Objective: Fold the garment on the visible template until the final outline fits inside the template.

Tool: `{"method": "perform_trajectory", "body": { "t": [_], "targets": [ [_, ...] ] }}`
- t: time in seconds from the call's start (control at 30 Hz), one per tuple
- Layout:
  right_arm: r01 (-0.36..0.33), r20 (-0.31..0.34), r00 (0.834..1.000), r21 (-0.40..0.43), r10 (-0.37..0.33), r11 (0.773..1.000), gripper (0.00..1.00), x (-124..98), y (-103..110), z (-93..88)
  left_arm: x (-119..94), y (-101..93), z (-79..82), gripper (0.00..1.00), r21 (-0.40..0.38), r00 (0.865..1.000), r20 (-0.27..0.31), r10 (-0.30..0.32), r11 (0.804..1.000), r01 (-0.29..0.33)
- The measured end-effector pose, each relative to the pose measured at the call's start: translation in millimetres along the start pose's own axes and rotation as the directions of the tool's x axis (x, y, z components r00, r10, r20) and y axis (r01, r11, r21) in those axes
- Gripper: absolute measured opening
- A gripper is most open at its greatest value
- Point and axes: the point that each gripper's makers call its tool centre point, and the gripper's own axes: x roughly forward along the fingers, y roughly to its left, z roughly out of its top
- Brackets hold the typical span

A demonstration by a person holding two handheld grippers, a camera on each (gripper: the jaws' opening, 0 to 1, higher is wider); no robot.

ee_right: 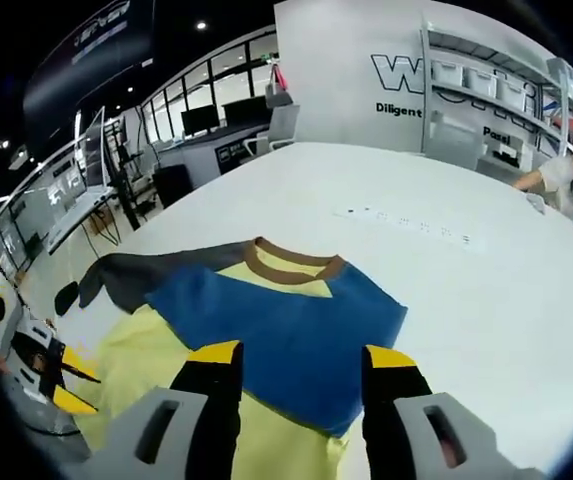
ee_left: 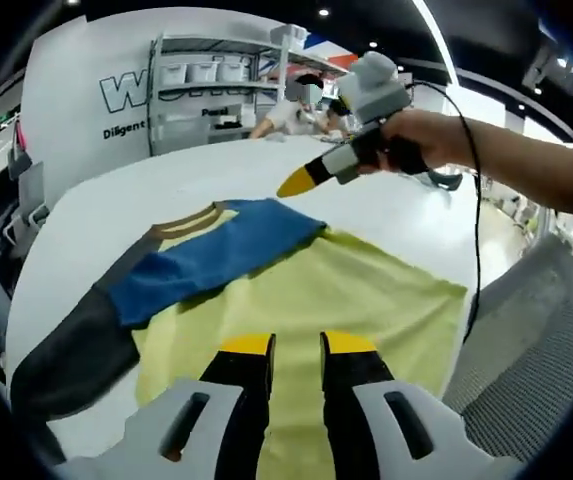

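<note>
1. Left gripper view: a broad white tabletop [ee_left: 386, 210] carries the work; behind it stand a white wall with dark lettering and grey shelving [ee_left: 216, 90] holding white bins.
2. The garment [ee_left: 206, 265], blue with a brown collar and a dark grey sleeve, lies partly folded on the yellow template [ee_left: 366, 310], which is spread flat on the tabletop.
3. The left tongs [ee_left: 296, 350] hang above the template's near edge, jaws apart with nothing between them.
4. The right tongs [ee_left: 296, 182] are held in a hand [ee_left: 431, 138] above the tabletop beyond the garment; whether they are open or closed I cannot tell. A black cable trails from them.
5. Right gripper view: the right tongs [ee_right: 301, 360] hover over the blue panel, jaws parted and empty.
6. Desks with monitors [ee_right: 66, 205] line the windows at left; people lean at the far end of the tabletop.
</note>
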Motion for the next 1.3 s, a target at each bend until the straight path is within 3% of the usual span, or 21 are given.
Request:
{"method": "perform_trajectory", "body": {
  "t": [0.2, 0.4, 0.53, 0.63, 0.87, 0.9, 0.93, 1.27, 1.3],
  "targets": [
    [0.004, -0.021, 1.0, 0.009, -0.003, 1.0, 0.43, 12, -11, -1.2, 16, -30.5, 2.3, 0.21, 0.063, 0.995, -0.018, -0.098, 0.993, 0.099],
    [0.038, -0.062, 0.997, 0.002, -0.038, 0.999, 0.42, 28, -35, -5.8, 30, -54.3, -2.8, 0.23, 0.144, 0.982, -0.05, -0.18, 0.972, 0.185],
    [0.061, -0.101, 0.993, -0.02, -0.063, 0.998, 0.42, 39, -51, -11.8, 34, -73.1, -12.4, 0.2, 0.213, 0.961, -0.104, -0.256, 0.938, 0.273],
    [0.068, -0.122, 0.99, -0.057, -0.074, 0.996, 0.41, 46, -57, -13.9, 40, -82.7, -13.8, 0.24, 0.242, 0.951, -0.122, -0.284, 0.921, 0.306],
    [0.052, -0.118, 0.991, -0.12, -0.066, 0.991, 0.39, 58, -57, -6.5, 49, -96.2, -20.5, 0.27, 0.29, 0.929, -0.171, -0.327, 0.885, 0.365],
    [0.027, -0.127, 0.991, -0.131, -0.044, 0.991, 0.39, 66, -57, -2.7, 53, -99.5, -22.7, 0.27, 0.334, 0.926, -0.19, -0.328, 0.865, 0.375],
    [0.016, -0.135, 0.99, -0.139, -0.035, 0.99, 0.39, 69, -56, -2.3, 54, -101.2, -23.5, 0.28, 0.338, 0.923, -0.196, -0.331, 0.861, 0.381],
    [-0.013, -0.182, 0.983, -0.145, -0.014, 0.989, 0.37, 82, -55, -7.5, 66, -104.7, -30.9, 0.27, 0.361, 0.908, -0.229, -0.352, 0.835, 0.415],
    [-0.019, -0.187, 0.982, -0.144, -0.008, 0.989, 0.37, 83, -53, -8.5, 66, -104.9, -31.5, 0.29, 0.335, 0.906, -0.23, -0.355, 0.845, 0.416]
  ]
}}
